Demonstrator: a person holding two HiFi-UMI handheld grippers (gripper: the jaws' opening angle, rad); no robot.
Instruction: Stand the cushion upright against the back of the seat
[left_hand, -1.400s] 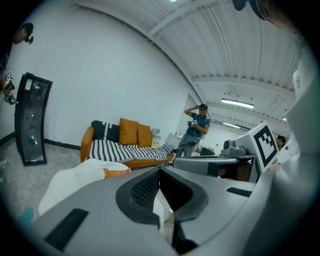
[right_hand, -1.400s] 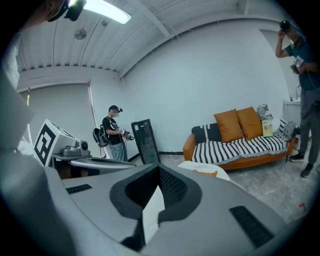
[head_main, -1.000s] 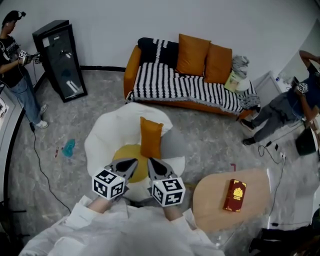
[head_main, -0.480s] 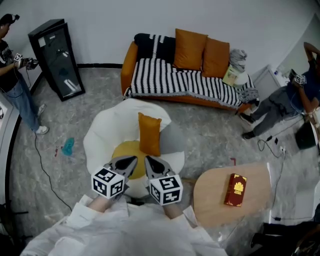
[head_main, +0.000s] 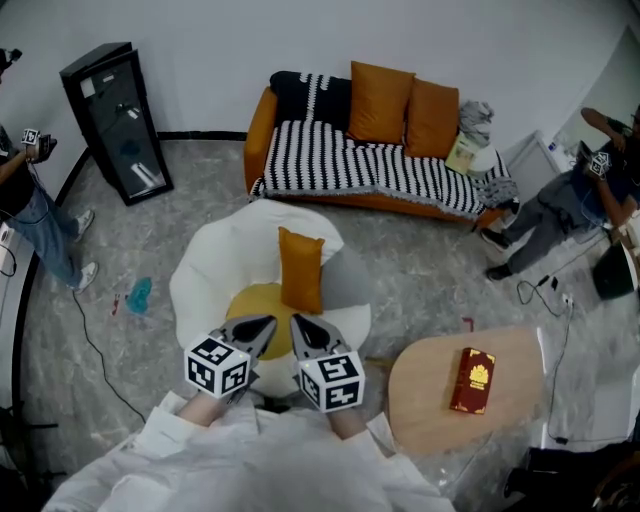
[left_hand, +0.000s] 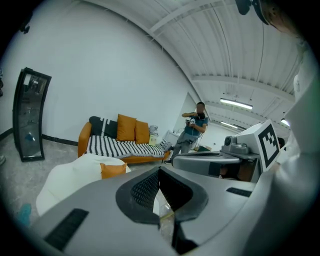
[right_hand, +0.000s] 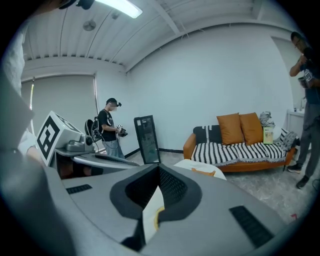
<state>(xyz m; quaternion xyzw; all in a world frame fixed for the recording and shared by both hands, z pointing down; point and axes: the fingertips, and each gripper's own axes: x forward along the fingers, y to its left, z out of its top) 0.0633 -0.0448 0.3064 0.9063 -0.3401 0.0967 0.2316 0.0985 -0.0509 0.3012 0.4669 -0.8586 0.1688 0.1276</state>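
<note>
An orange cushion (head_main: 301, 271) stands upright on the white egg-shaped seat (head_main: 215, 270), behind its yellow middle (head_main: 262, 305). It also shows small in the left gripper view as the cushion (left_hand: 112, 170) and in the right gripper view as the cushion (right_hand: 202, 172). My left gripper (head_main: 262, 325) and right gripper (head_main: 303, 325) hover side by side at the seat's near edge, short of the cushion and apart from it. Both are shut with nothing between the jaws, as the left gripper (left_hand: 160, 169) and the right gripper (right_hand: 159, 167) show in their own views.
An orange sofa (head_main: 370, 170) with a striped throw and two orange cushions stands at the back wall. A round wooden table (head_main: 430, 400) with a red book (head_main: 471, 380) is at my right. A black cabinet (head_main: 115, 120) stands at left. People stand at far left (head_main: 25, 190) and right (head_main: 570, 215).
The grippers and the cushion keep their places. The person at far left has shifted toward the picture's edge.
</note>
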